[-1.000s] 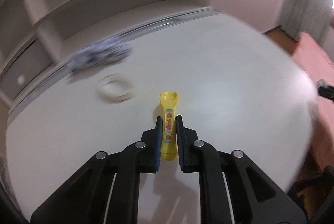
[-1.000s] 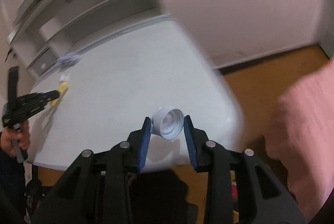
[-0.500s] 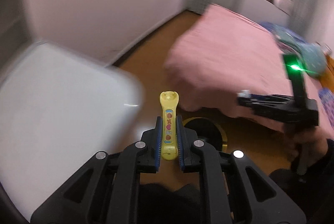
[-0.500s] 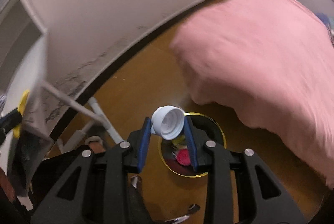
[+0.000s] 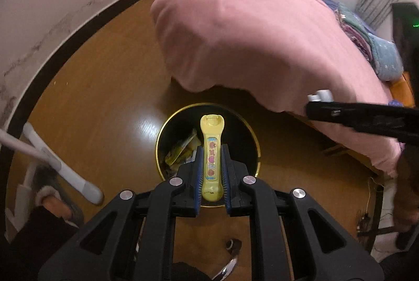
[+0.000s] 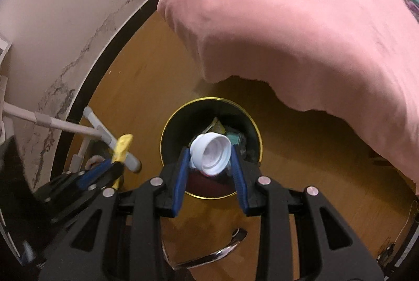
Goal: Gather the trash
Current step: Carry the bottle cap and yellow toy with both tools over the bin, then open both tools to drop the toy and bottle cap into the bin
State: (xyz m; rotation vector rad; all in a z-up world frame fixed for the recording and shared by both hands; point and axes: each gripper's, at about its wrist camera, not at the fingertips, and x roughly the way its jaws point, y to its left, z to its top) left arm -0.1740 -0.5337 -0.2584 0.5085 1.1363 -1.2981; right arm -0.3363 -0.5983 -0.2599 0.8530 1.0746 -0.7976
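Left gripper (image 5: 211, 171) clamping yellow plastic stick (image 5: 211, 158), right gripper (image 6: 210, 163) clamping white cap (image 6: 210, 151), above waste bin (image 6: 167, 131); off-centre release risks rim bounce

Both grippers are black plastic with cut-out triangular openings and round silver screws at the joints. The left gripper (image 5: 211, 171) and the right gripper (image 6: 211, 163) each carry ribbed blue pads (image 6: 180, 181) inside their fingers.
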